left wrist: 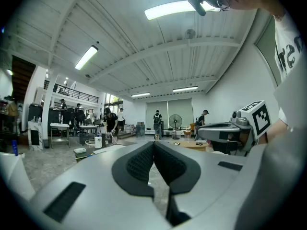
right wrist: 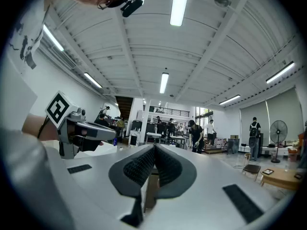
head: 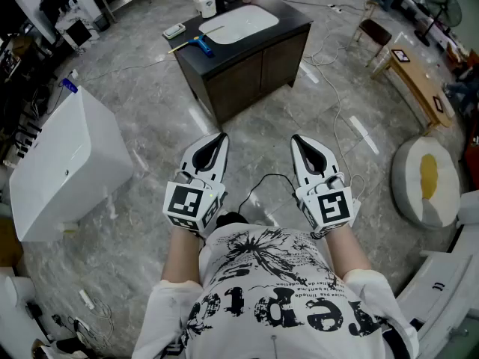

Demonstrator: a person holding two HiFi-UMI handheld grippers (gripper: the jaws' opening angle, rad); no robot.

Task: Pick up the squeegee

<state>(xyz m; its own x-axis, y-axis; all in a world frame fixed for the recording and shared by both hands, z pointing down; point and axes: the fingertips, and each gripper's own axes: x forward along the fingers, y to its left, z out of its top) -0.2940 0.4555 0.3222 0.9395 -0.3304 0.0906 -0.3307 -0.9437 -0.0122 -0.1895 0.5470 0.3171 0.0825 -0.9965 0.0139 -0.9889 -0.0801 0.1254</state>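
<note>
Two grippers sat close in front of our chest, side by side and pointing level over the grey marble floor (head: 150, 88). Our left gripper (head: 219, 139) had its jaws pressed together with nothing between them, and our right gripper (head: 298, 140) showed the same: pads meeting, nothing held. The squeegee (head: 196, 45), with a blue head and a yellow handle, lay well ahead of us on top of a dark cabinet (head: 254, 69), towards its front left, just beside the white basin (head: 239, 22) and well apart from both grippers. A small white item (head: 174, 30) rested near it at the top's left corner; it may have been a remote, though it was too small for us to be sure. A white bottle (head: 208, 4) stood behind them. A white tub (head: 60, 155) stood off to our left.
</note>
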